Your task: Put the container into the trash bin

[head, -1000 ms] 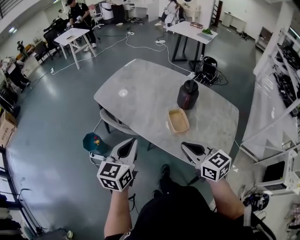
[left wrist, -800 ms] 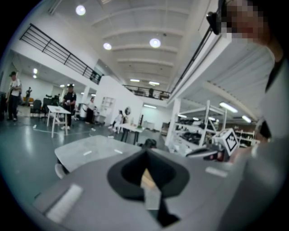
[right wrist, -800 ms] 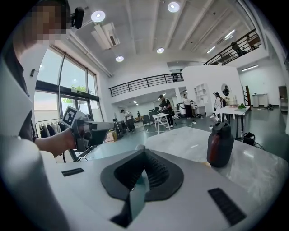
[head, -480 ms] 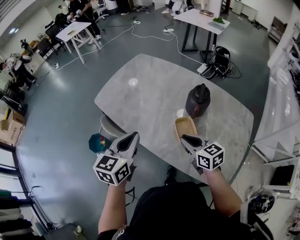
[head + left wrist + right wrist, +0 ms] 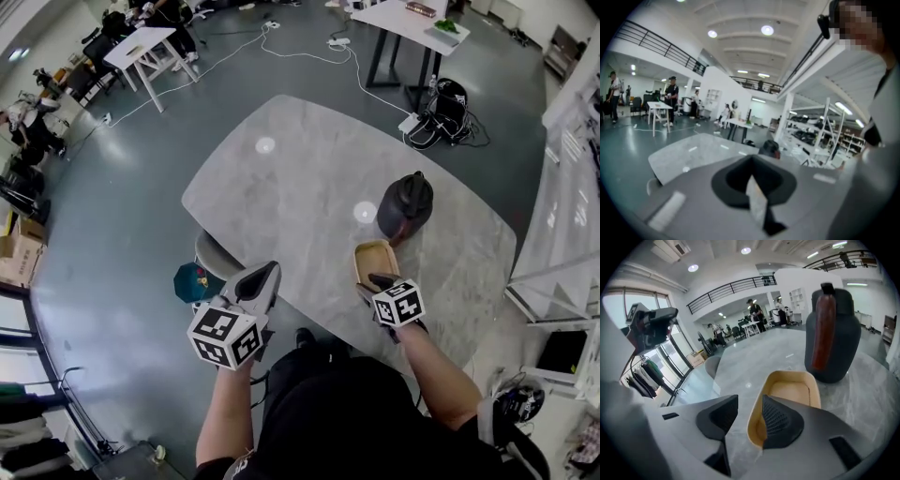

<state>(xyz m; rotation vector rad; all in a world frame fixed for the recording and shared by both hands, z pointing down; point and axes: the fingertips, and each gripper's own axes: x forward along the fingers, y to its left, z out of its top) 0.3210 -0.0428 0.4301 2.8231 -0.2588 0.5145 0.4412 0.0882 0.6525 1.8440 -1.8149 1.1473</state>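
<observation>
A shallow tan container (image 5: 374, 261) lies near the front edge of the grey marble table (image 5: 300, 187), just in front of a dark jug (image 5: 405, 204). My right gripper (image 5: 372, 281) is tilted down at the container's near end. In the right gripper view its jaws are opening (image 5: 750, 400): one finger sits inside the container (image 5: 794, 392), the other outside its near-left rim, and the pads do not press on it. My left gripper (image 5: 265, 274) hangs off the table's front-left edge, shut and empty (image 5: 752, 161). A teal bin (image 5: 191, 281) stands on the floor beside the table.
A grey chair seat (image 5: 217, 253) is tucked under the table's front-left edge. Black bags and cables (image 5: 441, 108) lie on the floor beyond the table. White shelving (image 5: 572, 216) runs along the right side. People sit at tables (image 5: 141, 47) far off.
My right gripper has come down and forward to the container's near rim, and its jaws have spread apart. The left gripper has drifted slightly along the table's edge, still shut.
</observation>
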